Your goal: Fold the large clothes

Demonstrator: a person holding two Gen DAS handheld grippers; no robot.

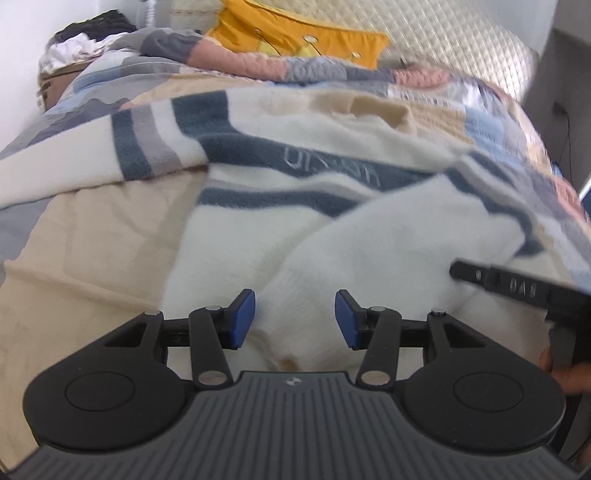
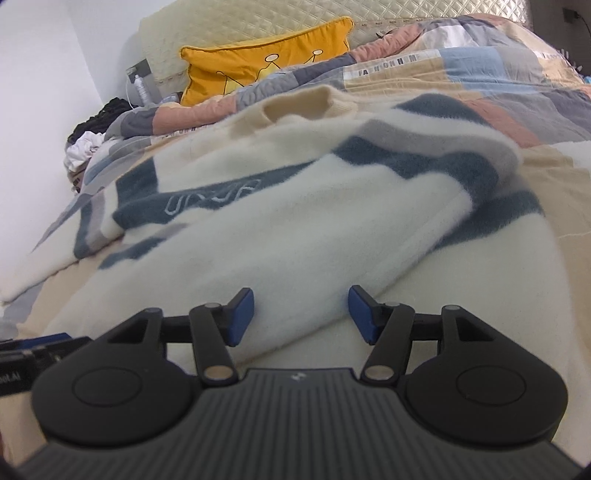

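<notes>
Left wrist view: left gripper sat at lower centre, blue pads apart, nothing pinched. A white fold of the sweater lay in the gap between the pads, but neither pad pressed on it, so released. The sweater was cream-white with dark blue and grey stripes and filled mid-frame. It was spread across the bed, on a beige sheet and a patchwork quilt. Its collar was at upper centre, and one sleeve was folded over the body toward the right. Stitched lettering on a blue stripe was blurred and not readable. A yellow pillow leaned on the quilted headboard at top. A pile of dark and white clothes was at upper left. A black part of the other gripper entered from the right edge, with a bit of a hand below it.

Right wrist view: right gripper was at lower centre, its pads wider apart than the fold of cloth. The sweater sleeve end ran down between them, with the left pad near the cloth and the right pad clear of it. No grip, released. The sweater body took centre frame, with the collar at upper centre and the striped sleeve crossing to the right. The pillow was at upper centre-left, against the headboard. The quilt was at upper right. The clothes pile was at left, by the white wall. A dark, blue-edged part of the left gripper showed at the lower-left edge.
</notes>
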